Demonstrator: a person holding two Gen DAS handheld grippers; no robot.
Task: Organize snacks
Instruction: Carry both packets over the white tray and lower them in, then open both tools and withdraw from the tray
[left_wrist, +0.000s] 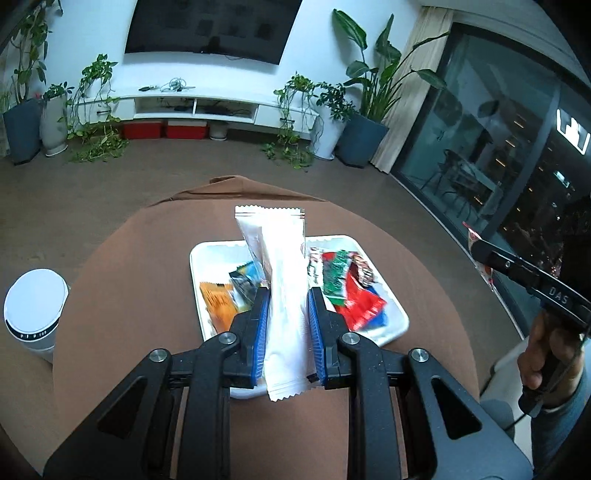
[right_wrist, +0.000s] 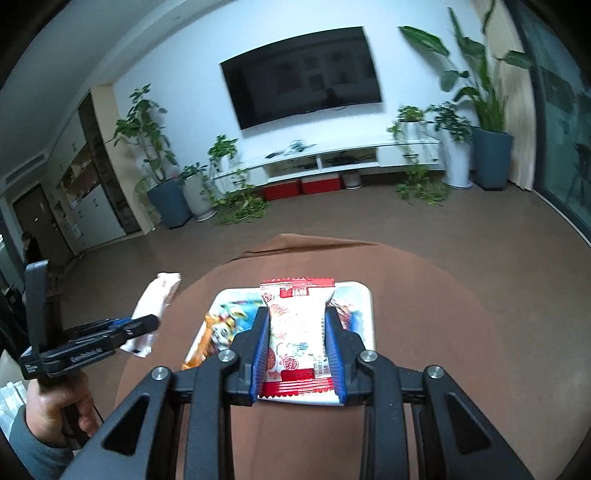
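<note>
Snacks are mid-sort here, with each hand carrying one packet above the white tray (left_wrist: 207, 254) that sits on the brown-covered round table (left_wrist: 122, 266). The left gripper (left_wrist: 286, 306) is pinching a long white packet (left_wrist: 284, 280) across its lower half between the blue pads, so the wrapper stands up with its crimped top edge tipped away from the camera. The right gripper (right_wrist: 297, 334) is pinching a red-and-white packet (right_wrist: 299, 328) by its two long sides, holding it flat and facing up. Both packets appear to be lifted clear of the tray, not resting in it. Several snacks lie in the tray: an orange packet (left_wrist: 218, 302) and a blue-and-black one (left_wrist: 243, 277) on its left side, and a loose heap of red and green wrappers (left_wrist: 351, 291) on its right. No second container or sorted pile shows in either view, so where the two lifted packets are meant to go cannot be told. A white lidded cylinder (left_wrist: 33, 306) stands at the table's left edge, well apart from the tray. Judging by what stays in the tray, most of the organizing looks undone: two packets are in hand and at least five or six wait.
</note>
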